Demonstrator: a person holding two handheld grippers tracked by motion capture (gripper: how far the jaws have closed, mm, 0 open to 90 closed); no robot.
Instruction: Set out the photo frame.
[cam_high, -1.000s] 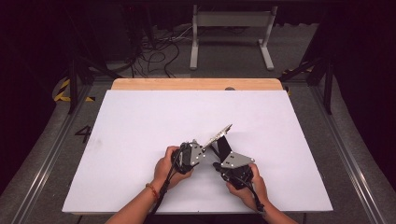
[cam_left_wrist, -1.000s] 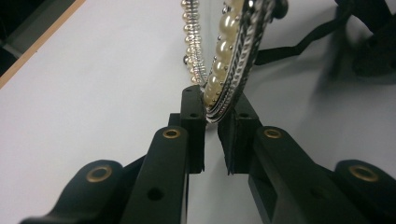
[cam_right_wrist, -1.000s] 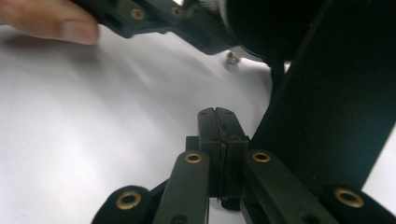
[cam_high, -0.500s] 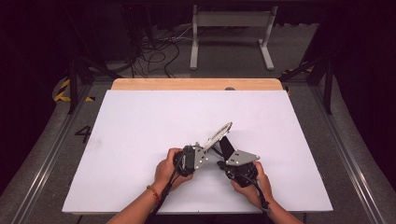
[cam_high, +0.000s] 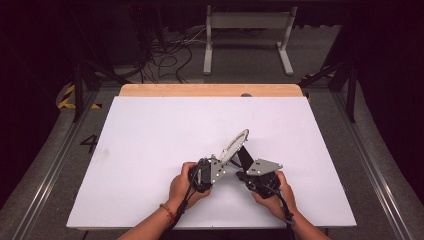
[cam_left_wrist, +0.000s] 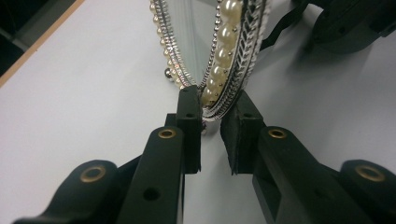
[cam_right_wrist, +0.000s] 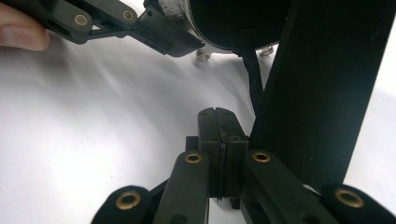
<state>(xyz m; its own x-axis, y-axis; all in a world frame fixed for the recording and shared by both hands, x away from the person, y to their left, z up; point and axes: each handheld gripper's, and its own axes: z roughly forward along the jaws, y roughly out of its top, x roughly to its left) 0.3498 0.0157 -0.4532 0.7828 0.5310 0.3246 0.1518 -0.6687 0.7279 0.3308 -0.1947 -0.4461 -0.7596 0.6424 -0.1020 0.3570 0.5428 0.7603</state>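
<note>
Between the left tongs (cam_left_wrist: 211, 122), just opening, stands a pearl-rimmed mirror (cam_left_wrist: 233, 51); right tongs (cam_right_wrist: 218, 122) closed, empty.

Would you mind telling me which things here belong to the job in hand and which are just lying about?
In the job: pearl-framed mirror; its black back stand; left gripper, jaws on the mirror's rim and just opened slightly; right gripper, shut beside the stand.
Lying about: floor cables; white metal frame beyond the table.
</note>
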